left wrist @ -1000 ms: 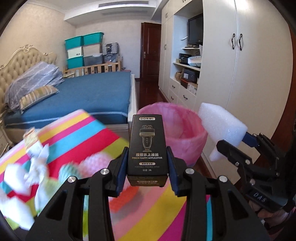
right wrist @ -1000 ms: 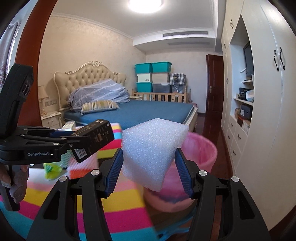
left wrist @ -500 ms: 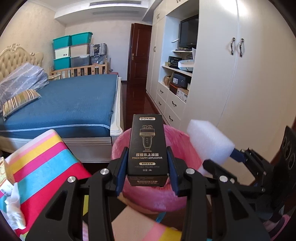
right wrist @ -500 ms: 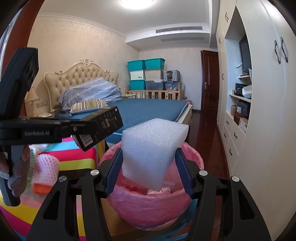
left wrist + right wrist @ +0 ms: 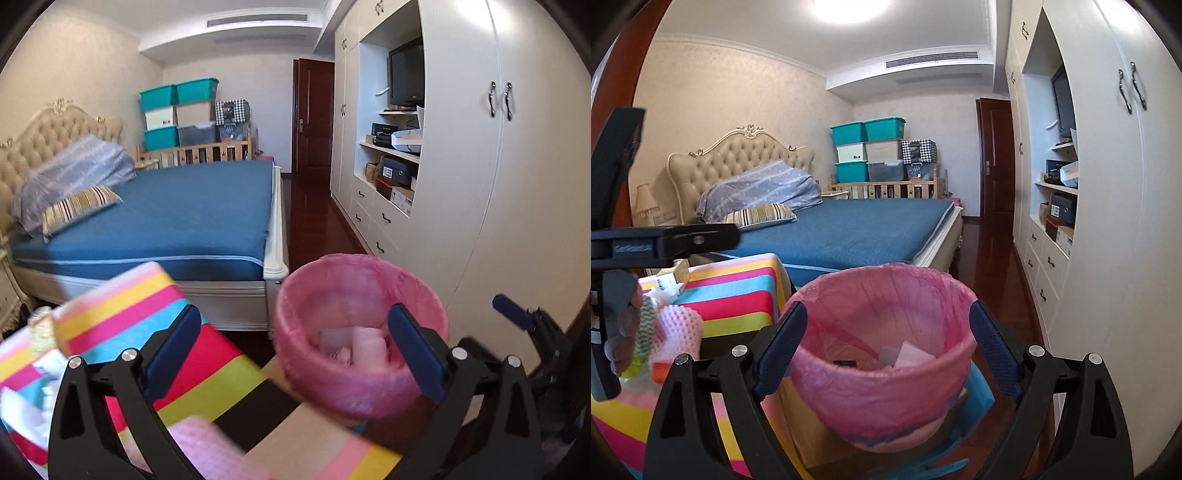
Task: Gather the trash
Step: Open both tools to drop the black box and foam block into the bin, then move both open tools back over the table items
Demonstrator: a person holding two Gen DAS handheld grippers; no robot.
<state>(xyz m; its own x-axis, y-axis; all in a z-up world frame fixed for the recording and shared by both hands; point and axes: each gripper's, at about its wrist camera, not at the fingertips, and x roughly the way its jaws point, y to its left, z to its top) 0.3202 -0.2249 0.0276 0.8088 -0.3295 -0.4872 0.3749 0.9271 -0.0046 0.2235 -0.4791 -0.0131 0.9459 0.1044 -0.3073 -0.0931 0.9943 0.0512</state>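
Both grippers just let go. The left gripper [image 5: 293,345] was pinching a tall black carton a moment ago and the right gripper [image 5: 886,345] a chunk of white foam; now both sets of blue-padded jaws are opening wide with nothing between them. Just past them sits the round bin with the pink plastic liner [image 5: 882,365], and pale scraps plus something dark lie at its bottom, so I'd say both drops landed. Off to the left, the rainbow-striped tablecloth [image 5: 738,295] still has crumpled paper and pink mesh foam [image 5: 681,328] waiting. Far back there's the blue bed [image 5: 184,210].
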